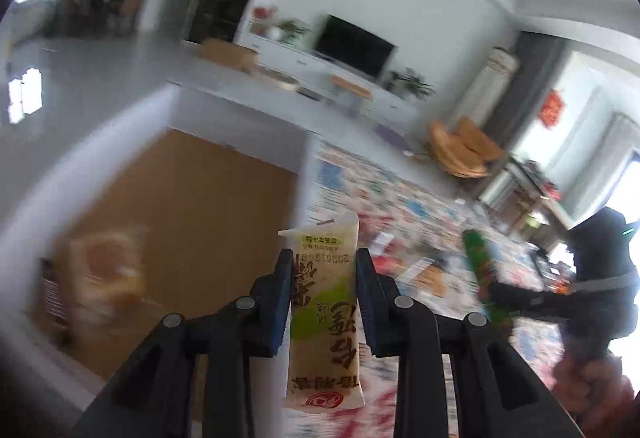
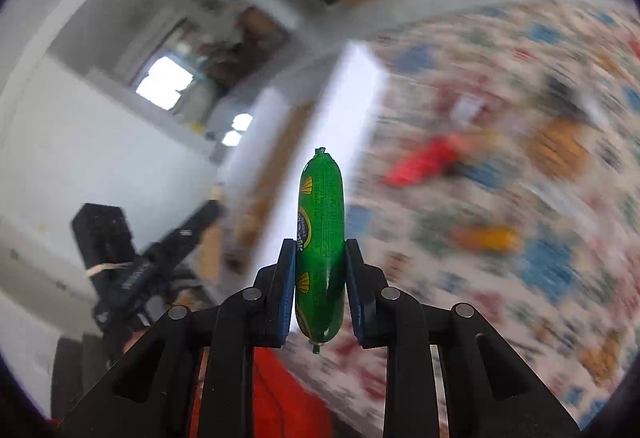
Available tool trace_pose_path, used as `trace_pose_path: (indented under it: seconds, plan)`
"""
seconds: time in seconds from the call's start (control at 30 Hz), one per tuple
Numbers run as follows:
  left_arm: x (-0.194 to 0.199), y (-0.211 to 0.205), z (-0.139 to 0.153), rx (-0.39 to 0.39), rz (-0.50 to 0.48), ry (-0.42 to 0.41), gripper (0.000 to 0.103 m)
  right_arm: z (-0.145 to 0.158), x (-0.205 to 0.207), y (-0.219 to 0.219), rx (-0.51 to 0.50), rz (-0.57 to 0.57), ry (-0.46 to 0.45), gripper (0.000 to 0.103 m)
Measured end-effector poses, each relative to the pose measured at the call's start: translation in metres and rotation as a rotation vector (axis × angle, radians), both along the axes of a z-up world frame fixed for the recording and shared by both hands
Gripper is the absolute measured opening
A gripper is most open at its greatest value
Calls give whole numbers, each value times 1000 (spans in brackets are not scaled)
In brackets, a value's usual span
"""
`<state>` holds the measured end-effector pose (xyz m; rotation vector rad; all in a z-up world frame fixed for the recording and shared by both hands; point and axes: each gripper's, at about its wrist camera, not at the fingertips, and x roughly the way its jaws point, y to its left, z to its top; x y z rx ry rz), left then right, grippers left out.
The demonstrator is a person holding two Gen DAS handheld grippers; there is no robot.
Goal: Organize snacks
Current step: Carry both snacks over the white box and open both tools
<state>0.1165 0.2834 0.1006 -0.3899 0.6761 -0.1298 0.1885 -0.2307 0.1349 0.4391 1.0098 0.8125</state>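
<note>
The left gripper (image 1: 324,266) pinches a beige snack sachet (image 1: 325,312) in its jaws; the right gripper (image 2: 321,258) pinches a green sausage stick (image 2: 320,238).

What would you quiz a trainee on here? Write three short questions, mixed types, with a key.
1. True or false: the left claw is shut on a green sausage.
2. Multiple choice: the cardboard box in the left wrist view lies (A) left of the held beige snack packet, (B) right of it, (C) behind the television.
3. Fill in: the sausage in the right claw has a ____ wrapper.

Key: 1 false; 2 A; 3 green.
</note>
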Motion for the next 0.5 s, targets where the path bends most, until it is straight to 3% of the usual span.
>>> trace_pose_path:
  seconds: [0.07,0.13,0.17,0.2,0.27,0.33,0.43,0.5]
  plan:
    - [-2,33,-1,79,101,28,41,24,5,54,23,68,-57,25]
    - [-6,60,-5,169,201,80,77,46,6,98,27,99,-128,36]
    - [-12,70,-7,184,235,91,79,56,6,114,4,101,-156,55]
    - [-20,80,-8,184,261,86,79,68,4,123,-10,97,-186,59]
    - [-34,91,-8,168,298,80,79,90,-7,120,18,86,-256,59]
    - [-42,90,-6,143,303,70,79,107,-22,103,24,57,-353,66]
    - [-44,61,-1,82,225,43,80,113,-39,57,-66,-58,-498,73]
    - [-45,30,5,50,140,18,84,97,-45,20,-171,-118,-547,74]
